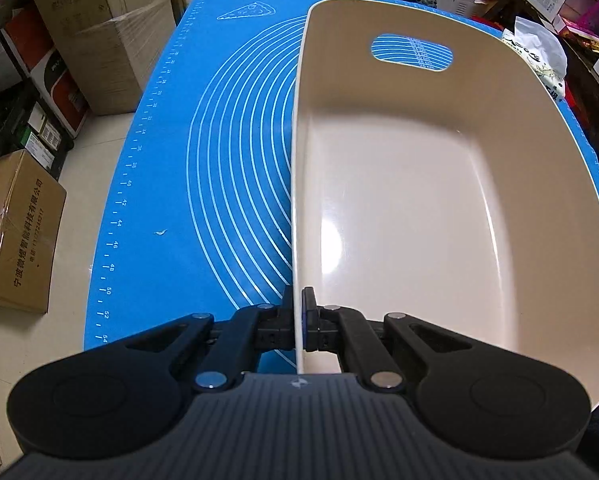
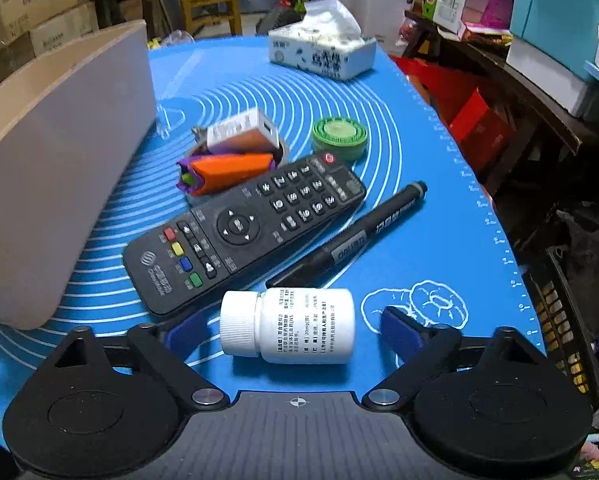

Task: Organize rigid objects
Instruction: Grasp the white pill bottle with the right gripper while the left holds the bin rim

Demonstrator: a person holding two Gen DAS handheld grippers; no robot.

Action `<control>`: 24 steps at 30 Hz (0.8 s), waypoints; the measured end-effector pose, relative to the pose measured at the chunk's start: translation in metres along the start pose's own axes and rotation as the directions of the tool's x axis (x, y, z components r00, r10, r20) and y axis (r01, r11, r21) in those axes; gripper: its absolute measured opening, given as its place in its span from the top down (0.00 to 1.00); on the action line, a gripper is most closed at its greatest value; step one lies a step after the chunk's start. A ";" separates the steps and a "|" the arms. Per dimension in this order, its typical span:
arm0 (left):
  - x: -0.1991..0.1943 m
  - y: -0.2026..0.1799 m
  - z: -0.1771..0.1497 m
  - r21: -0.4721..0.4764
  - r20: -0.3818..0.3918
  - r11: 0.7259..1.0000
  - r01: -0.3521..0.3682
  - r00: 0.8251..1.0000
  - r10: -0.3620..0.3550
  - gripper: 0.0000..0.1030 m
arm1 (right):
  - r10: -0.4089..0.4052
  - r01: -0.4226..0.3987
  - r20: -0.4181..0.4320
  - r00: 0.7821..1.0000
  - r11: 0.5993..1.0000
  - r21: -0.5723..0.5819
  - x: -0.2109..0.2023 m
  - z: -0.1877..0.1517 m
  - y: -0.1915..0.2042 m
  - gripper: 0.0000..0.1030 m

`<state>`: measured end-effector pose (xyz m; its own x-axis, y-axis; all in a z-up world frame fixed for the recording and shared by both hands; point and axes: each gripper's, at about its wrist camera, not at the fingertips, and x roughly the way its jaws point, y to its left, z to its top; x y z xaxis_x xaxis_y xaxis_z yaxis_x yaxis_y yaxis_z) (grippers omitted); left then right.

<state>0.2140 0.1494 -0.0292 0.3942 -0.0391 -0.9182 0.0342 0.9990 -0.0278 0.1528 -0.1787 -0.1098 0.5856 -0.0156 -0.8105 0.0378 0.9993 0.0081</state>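
Plainly beige bin (image 1: 419, 184), glossy, handle cutout

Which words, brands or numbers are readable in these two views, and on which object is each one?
"deli": black marker pen.
"20mg": white pill bottle; remaining label too small.
"40", "42", "44", "46", "48", "50", "52", "54": blue mat ruler edge.
Remote control: digits blurred.
Tissue pack: unreadable.

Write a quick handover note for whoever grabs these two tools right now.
Left tool: shut on the beige bin's side wall; nothing shows inside the bin.
Right tool: open, fingers either side of the white pill bottle lying on the blue mat, not yet gripped.
Still on the mat: remote, black marker, green round tin, orange-purple item, charger.
Done: nothing binned. Left: everything.
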 end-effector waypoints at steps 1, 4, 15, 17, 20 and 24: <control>0.000 0.000 0.000 0.001 0.000 1.000 0.000 1.000 0.000 0.97 | 0.001 -0.001 0.004 1.000 1.000 0.006 0.000 0.000 0.000 0.15; 0.000 0.000 0.000 -0.001 -0.001 1.000 0.002 1.000 -0.002 0.97 | 0.005 -0.005 0.010 1.000 1.000 0.017 -0.001 0.000 -0.002 0.20; 0.000 0.002 -0.001 -0.005 0.000 1.000 0.002 1.000 -0.002 0.97 | -0.003 0.002 0.054 0.999 1.000 0.023 -0.019 0.010 0.003 0.38; 0.000 0.002 -0.001 -0.006 0.000 1.000 0.003 1.000 -0.003 0.97 | 0.001 -0.003 0.074 0.997 1.000 0.026 -0.028 0.014 0.005 0.38; 0.000 0.002 0.000 -0.007 0.000 1.000 0.003 1.000 -0.003 0.97 | 0.016 -0.019 0.124 0.992 1.000 0.023 -0.044 0.025 0.008 0.38; 0.000 0.002 -0.001 -0.010 0.001 1.000 0.005 1.000 -0.005 0.97 | 0.049 -0.047 0.231 0.972 0.999 -0.013 -0.072 0.046 0.022 0.38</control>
<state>0.2134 0.1515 -0.0298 0.3948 -0.0440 -0.9177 0.0274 0.9990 -0.0362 0.1485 -0.1575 -0.0242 0.7578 0.0257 -0.6520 -0.0005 0.9992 0.0387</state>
